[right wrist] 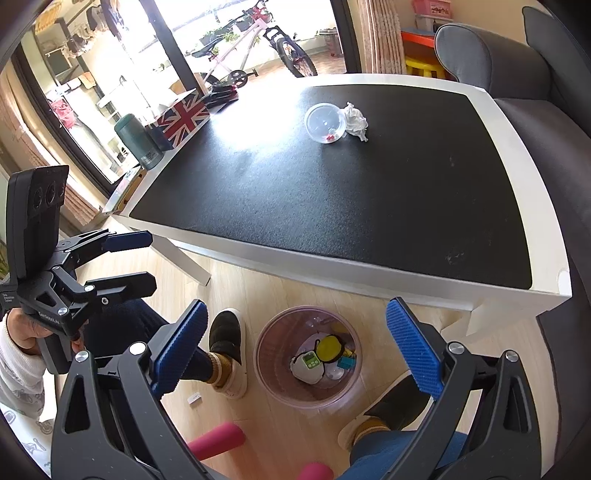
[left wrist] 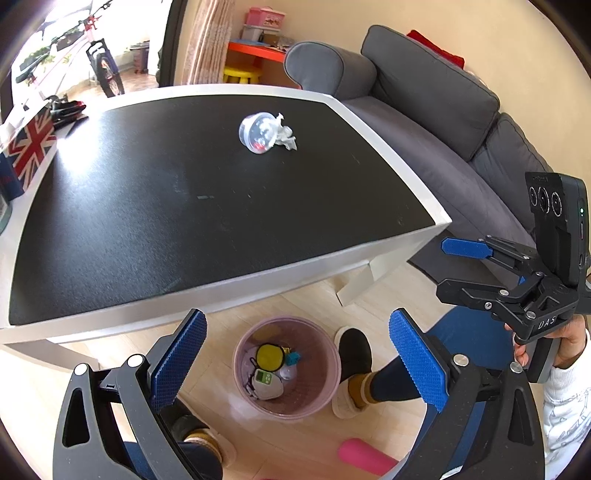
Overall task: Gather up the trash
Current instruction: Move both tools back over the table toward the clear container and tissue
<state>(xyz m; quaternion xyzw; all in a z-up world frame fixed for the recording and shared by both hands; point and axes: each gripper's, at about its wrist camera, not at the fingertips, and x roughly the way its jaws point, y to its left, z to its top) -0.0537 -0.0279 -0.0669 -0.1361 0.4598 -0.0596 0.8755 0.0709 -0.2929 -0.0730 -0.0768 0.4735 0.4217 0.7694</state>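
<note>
Grey sofa point(left wrist: 436, 110) runs along the right side of the white-framed table point(right wrist: 517, 155), with a red cushion point(left wrist: 436, 48) poking up behind its back. Over on the table's far left edge there's a Union Jack box point(right wrist: 183, 118) and a dark green flask point(right wrist: 138, 142) standing just beside it, and past those a white bike point(right wrist: 251, 48) is parked by the bright window. Also a yellow stool point(left wrist: 242, 75) tucked under an orange shelf point(left wrist: 255, 50) in the corner, with a pink box point(left wrist: 264, 18) sitting higher up.
</note>
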